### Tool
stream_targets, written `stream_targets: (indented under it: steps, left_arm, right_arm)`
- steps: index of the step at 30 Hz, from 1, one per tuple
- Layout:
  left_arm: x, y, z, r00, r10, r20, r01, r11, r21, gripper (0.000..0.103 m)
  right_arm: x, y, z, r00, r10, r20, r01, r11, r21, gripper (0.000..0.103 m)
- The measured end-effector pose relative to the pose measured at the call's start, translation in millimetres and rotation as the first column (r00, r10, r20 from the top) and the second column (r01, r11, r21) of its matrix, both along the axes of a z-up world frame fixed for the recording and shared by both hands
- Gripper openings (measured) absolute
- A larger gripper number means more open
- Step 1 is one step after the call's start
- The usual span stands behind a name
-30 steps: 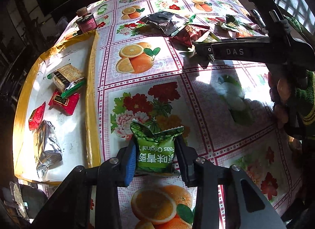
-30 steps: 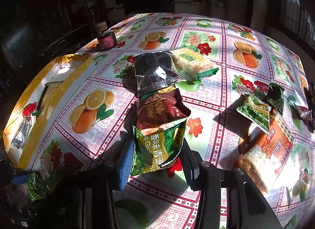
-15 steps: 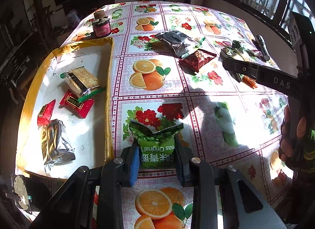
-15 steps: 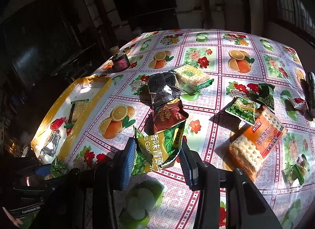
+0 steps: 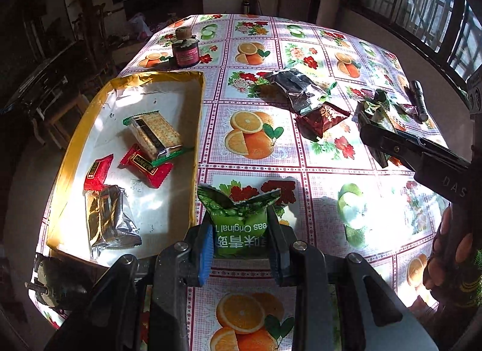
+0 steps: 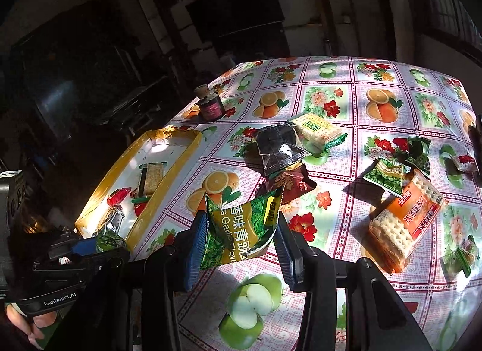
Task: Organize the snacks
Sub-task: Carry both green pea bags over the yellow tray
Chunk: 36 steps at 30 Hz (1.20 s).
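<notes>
Snacks split between tray and counter. My left tongs (image 5: pixel 241 242) are clamped on a green pea packet (image 5: pixel 240 224), print upside down, held above the counter (image 5: pixel 325 179) just beside the right wall of the yellow-rimmed tray (image 5: pixel 197 128). My right tongs (image 6: pixel 241 236) are clamped on a yellow-green garlic pea packet (image 6: pixel 241 230), tilted, held above the counter near the tray's near corner.

Tray holds a cracker pack with green ends (image 5: pixel 155 135), its near end lying over a red wrapped candy (image 5: pixel 147 167); a second red candy (image 5: pixel 98 171) sits to the left, and a silver foil bag (image 5: pixel 107 218) lies nearest me, touching that second candy.

On the counter: dark foil bag (image 6: pixel 278 147) overlapping a maroon snack bag (image 6: pixel 290 183), a green-edged cracker pack (image 6: pixel 316 132) just behind the dark bag. Further right an orange cracker pack (image 6: pixel 406 215), a small green pea packet (image 6: pixel 387 174) touching its far end, a dark green packet (image 6: pixel 418 150) behind that, and a small red candy (image 6: pixel 465 162) at the right edge. Small green wrapper (image 6: pixel 461 256) near the orange pack's right side.

Dark jar with cork lid (image 5: pixel 185 49) stands upright beyond the tray's far end. Black flashlight (image 5: pixel 418 100) lies at the far right edge
</notes>
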<state>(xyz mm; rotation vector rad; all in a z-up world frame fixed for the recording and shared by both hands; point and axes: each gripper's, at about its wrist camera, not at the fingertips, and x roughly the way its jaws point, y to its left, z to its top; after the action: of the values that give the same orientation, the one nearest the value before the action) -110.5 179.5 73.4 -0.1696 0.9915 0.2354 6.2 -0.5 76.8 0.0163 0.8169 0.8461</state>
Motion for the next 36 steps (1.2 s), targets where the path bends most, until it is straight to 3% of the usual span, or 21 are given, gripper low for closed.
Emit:
stream_targets:
  steps: [17,36]
  left_arm:
    - [-5,27,13,0.992,0.121,0.037,-0.123,0.99,0.065,0.029]
    - [-14,65,3,0.979,0.203,0.027,-0.204,0.978,0.043,0.029]
  right_arm:
    - [-14,21,4,0.998,0.06,-0.002,-0.06,0.998,0.005,0.046]
    - [-26,59,-3,0.99,0.137,-0.019,-0.137,0.99,-0.023,0.047]
